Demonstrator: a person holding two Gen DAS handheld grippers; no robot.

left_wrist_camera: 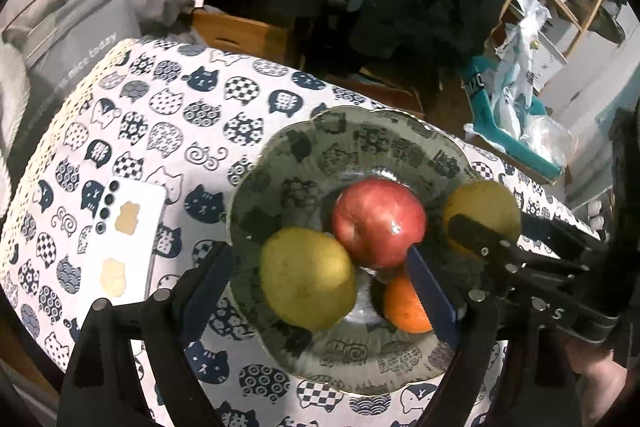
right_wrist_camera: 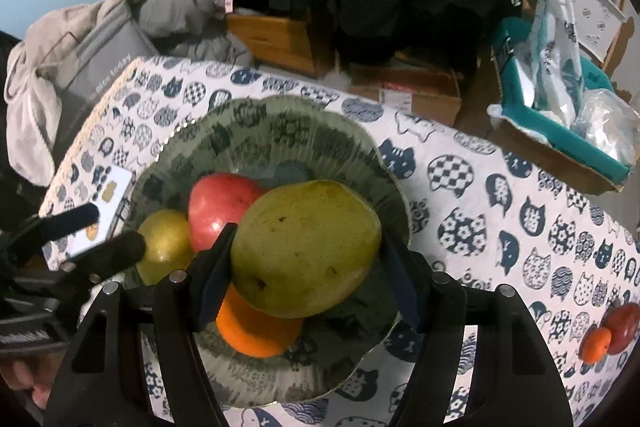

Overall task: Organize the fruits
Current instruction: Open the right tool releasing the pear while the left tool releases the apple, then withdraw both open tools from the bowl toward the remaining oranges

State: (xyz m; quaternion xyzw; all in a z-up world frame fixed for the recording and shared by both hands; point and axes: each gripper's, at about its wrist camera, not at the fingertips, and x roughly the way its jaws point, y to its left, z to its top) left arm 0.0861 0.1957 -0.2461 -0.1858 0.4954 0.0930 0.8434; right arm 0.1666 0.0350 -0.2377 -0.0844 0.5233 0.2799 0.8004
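Note:
A glass bowl (left_wrist_camera: 280,163) (right_wrist_camera: 328,147) stands on the cat-print tablecloth. In it lie a red apple (left_wrist_camera: 378,221) (right_wrist_camera: 218,207), a yellow-green pear (left_wrist_camera: 306,277) (right_wrist_camera: 166,245) and an orange (left_wrist_camera: 404,303) (right_wrist_camera: 256,331). My left gripper (left_wrist_camera: 316,291) is open, its fingers either side of the pear and just apart from it. My right gripper (right_wrist_camera: 306,267) is shut on a green mango (right_wrist_camera: 306,247) and holds it above the bowl; the mango also shows in the left wrist view (left_wrist_camera: 482,215). A second red apple (right_wrist_camera: 624,323) and a small orange (right_wrist_camera: 596,345) lie at the table's right.
A white phone (left_wrist_camera: 128,235) (right_wrist_camera: 106,211) lies on the tablecloth (left_wrist_camera: 168,115) left of the bowl. A grey bag (left_wrist_camera: 76,39) and clothes sit behind the table's far left. A teal box (right_wrist_camera: 560,115) with plastic bags stands beyond the right edge.

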